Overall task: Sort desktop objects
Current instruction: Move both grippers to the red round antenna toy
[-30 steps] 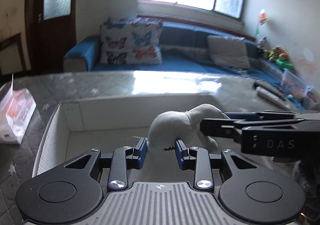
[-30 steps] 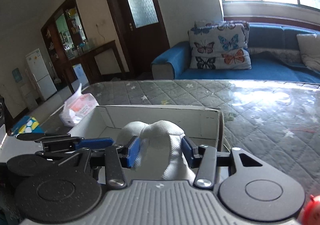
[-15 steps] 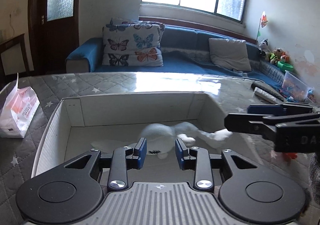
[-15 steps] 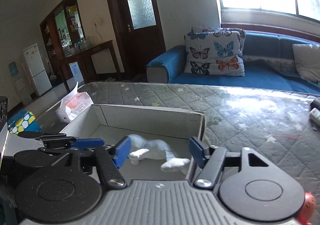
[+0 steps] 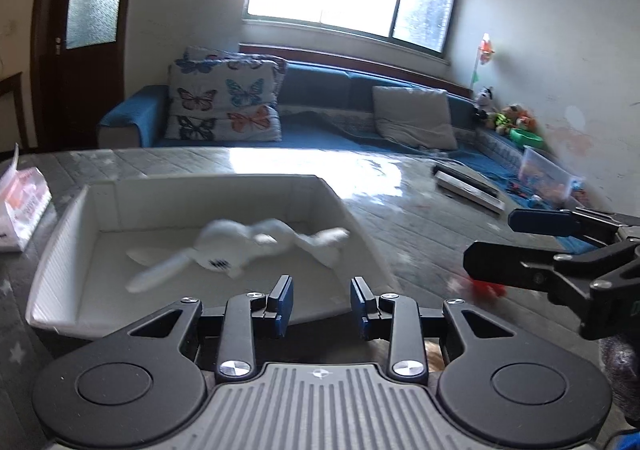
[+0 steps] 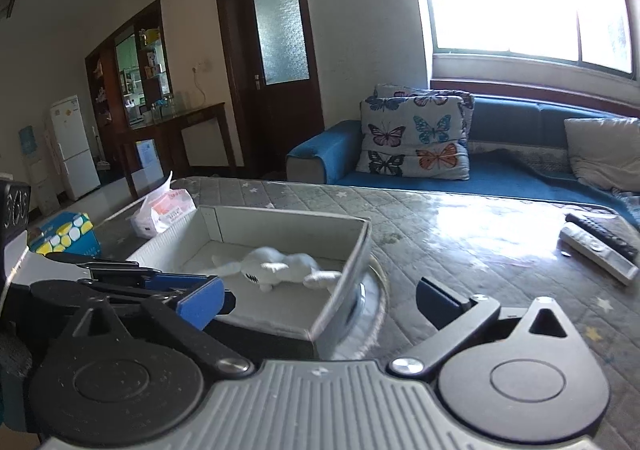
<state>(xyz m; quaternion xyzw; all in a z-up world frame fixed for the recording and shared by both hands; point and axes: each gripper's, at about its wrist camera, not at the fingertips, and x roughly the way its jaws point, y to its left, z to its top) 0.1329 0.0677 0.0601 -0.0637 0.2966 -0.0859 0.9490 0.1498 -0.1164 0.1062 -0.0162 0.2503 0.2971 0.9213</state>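
A white plush toy (image 5: 240, 246) (image 6: 276, 270) lies flat on the floor of the white box (image 5: 60, 242) (image 6: 348, 278), free of both grippers. My left gripper (image 5: 320, 302) hangs over the box's near rim, pads close together with nothing between them; it shows at the left edge of the right wrist view (image 6: 112, 270). My right gripper (image 6: 320, 298) (image 5: 488, 240) is to the right of the box, its jaws opening wide and empty. A small red object (image 5: 484, 286), blurred, lies on the table partly hidden under it.
A tissue pack (image 5: 20, 205) (image 6: 164, 209) sits left of the box. Two remotes (image 5: 468, 189) (image 6: 596, 246) lie at the table's far right. A blue and yellow carton (image 6: 64, 236) stands at the near left. A clear plastic bin (image 5: 548, 177) sits by the sofa.
The right gripper opened and let go of the white toy, which dropped into the box. Both grippers drew back and rose away from the box.
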